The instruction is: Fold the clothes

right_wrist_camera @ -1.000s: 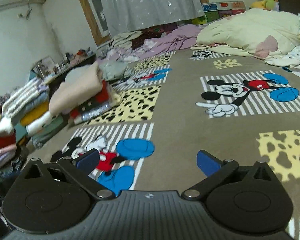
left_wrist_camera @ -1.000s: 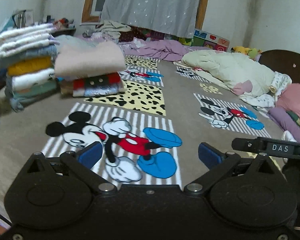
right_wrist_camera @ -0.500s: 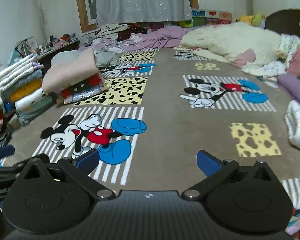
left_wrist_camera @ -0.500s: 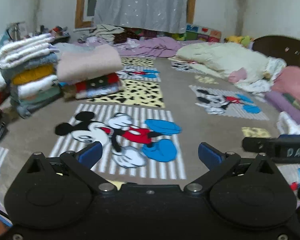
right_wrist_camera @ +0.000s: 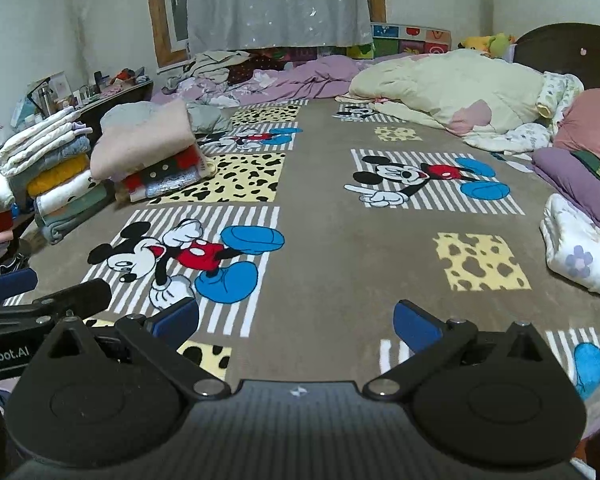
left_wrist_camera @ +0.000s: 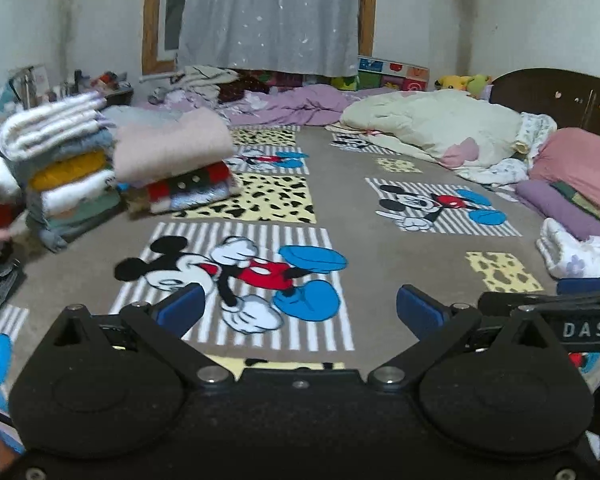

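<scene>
Your left gripper [left_wrist_camera: 298,308] has its blue-padded fingers spread wide with nothing between them, held low over the brown fleece blanket with striped cartoon-mouse panels [left_wrist_camera: 364,248]; your right gripper [right_wrist_camera: 296,322] is likewise wide open and empty, just beside it on the right, so that each one's black arm shows at the edge of the other's view. Ahead of both, the nearest mouse panel lies just beyond the left gripper's fingers. On the near right edge of the blanket sits a crumpled white garment with purple flower print [right_wrist_camera: 580,256], touching a rolled purple cloth [right_wrist_camera: 568,180] behind it. At the left side, further off, a folded pale pink fleece [right_wrist_camera: 144,140] tops a short stack of folded clothes resting on a yellow spotted panel, and left of that stands a taller pile of folded white, blue, yellow and green clothes [right_wrist_camera: 56,176]. At the far right lies a bunched cream quilt [left_wrist_camera: 436,124], with a rumpled lilac sheet [left_wrist_camera: 296,106] at the far end under a grey curtain [left_wrist_camera: 272,16]
</scene>
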`<state>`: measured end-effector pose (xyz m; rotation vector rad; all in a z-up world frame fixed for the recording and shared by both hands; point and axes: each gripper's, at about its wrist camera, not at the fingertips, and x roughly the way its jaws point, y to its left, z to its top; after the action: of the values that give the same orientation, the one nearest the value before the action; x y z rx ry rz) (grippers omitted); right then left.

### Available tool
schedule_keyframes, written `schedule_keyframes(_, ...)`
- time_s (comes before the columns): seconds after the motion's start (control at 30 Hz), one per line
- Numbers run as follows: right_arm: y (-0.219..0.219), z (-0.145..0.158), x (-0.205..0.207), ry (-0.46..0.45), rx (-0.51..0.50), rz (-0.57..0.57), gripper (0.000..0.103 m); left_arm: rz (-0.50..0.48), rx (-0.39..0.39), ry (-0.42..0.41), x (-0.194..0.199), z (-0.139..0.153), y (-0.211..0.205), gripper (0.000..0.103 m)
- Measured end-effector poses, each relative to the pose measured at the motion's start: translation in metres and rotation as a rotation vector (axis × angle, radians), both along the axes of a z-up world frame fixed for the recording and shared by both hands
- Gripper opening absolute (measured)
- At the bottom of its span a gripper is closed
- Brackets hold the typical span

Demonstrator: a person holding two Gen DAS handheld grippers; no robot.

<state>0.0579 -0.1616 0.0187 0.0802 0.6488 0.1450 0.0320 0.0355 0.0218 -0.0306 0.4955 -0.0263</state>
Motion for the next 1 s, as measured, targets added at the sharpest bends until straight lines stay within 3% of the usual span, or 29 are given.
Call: schedule_keyframes(1.0,-0.003,0.021,-0.029,-0.067,0.016,0.017,0.103,-0.008,-0.005,-0.013,-0.022,0.013,-0.002,0.103)
